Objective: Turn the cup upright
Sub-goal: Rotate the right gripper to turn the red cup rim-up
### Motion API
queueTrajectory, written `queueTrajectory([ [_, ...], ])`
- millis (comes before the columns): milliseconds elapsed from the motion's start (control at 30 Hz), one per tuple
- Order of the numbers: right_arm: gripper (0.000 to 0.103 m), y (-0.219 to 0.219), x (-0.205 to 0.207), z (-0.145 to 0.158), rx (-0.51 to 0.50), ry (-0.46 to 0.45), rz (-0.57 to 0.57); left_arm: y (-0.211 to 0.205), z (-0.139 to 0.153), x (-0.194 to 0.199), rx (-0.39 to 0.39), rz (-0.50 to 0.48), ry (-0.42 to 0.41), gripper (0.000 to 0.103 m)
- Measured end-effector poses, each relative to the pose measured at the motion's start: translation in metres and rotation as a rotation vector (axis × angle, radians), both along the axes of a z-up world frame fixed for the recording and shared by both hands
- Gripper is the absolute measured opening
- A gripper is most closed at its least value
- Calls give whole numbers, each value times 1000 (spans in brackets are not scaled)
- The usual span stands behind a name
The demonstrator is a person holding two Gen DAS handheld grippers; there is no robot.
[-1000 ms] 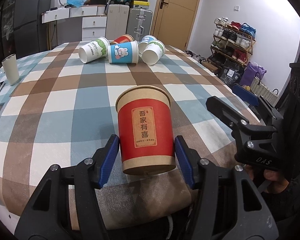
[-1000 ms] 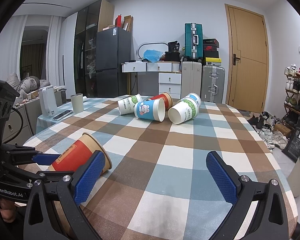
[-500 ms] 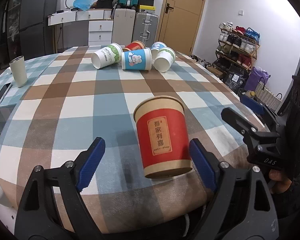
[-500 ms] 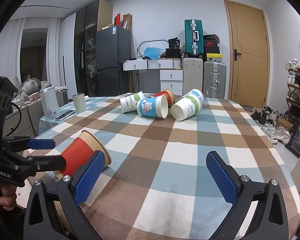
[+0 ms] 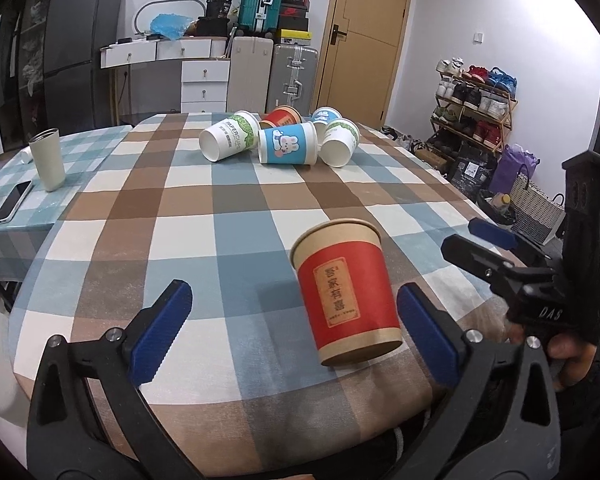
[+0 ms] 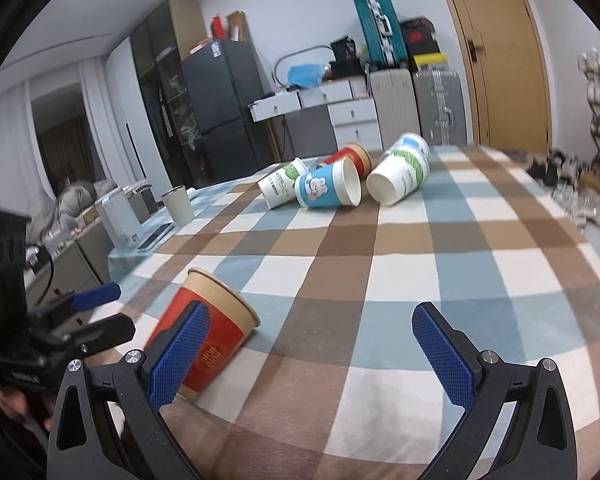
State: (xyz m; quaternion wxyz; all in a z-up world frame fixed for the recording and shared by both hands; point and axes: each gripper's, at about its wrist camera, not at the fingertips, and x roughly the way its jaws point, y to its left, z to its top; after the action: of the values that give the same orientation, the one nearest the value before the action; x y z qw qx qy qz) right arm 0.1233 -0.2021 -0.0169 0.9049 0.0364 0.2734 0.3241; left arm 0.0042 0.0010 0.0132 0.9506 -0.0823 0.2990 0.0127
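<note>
red cup [image 6: 208,328] base hidden, hand-held gripper [image 6: 308,356] pad

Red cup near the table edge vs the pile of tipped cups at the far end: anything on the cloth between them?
Nothing. In both wrist views only bare checked tablecloth separates the red cup from the pile of tipped cups.

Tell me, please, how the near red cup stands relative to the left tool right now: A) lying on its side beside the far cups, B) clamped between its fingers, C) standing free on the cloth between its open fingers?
C: the red cup stands rim-up on the checked tablecloth, with gaps to both fingers of the open left tool.
</note>
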Motion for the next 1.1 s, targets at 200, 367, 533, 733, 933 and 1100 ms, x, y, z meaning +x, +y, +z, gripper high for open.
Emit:
queueTrajectory([
  [200, 103, 12, 3, 3, -11, 67, 3, 13, 2, -6, 30, 23, -31, 102],
  [367, 103, 28, 7, 1, -14, 147, 37, 21, -1, -7, 38, 31, -28, 102],
  [533, 103, 43, 9, 0, -21, 204, 60, 28, -6, -4, 24, 35, -9, 102],
  [733, 102, 54, 17, -5, -20, 297, 64, 33, -12, -2, 24, 43, 6, 102],
  [933, 92, 58, 28, -10, 2, 403, 71, 33, -17, 0, 24, 37, 19, 102],
  [1100, 87, 61, 33, -11, 10, 462, 91, 30, -20, 3, 31, 28, 26, 102],
])
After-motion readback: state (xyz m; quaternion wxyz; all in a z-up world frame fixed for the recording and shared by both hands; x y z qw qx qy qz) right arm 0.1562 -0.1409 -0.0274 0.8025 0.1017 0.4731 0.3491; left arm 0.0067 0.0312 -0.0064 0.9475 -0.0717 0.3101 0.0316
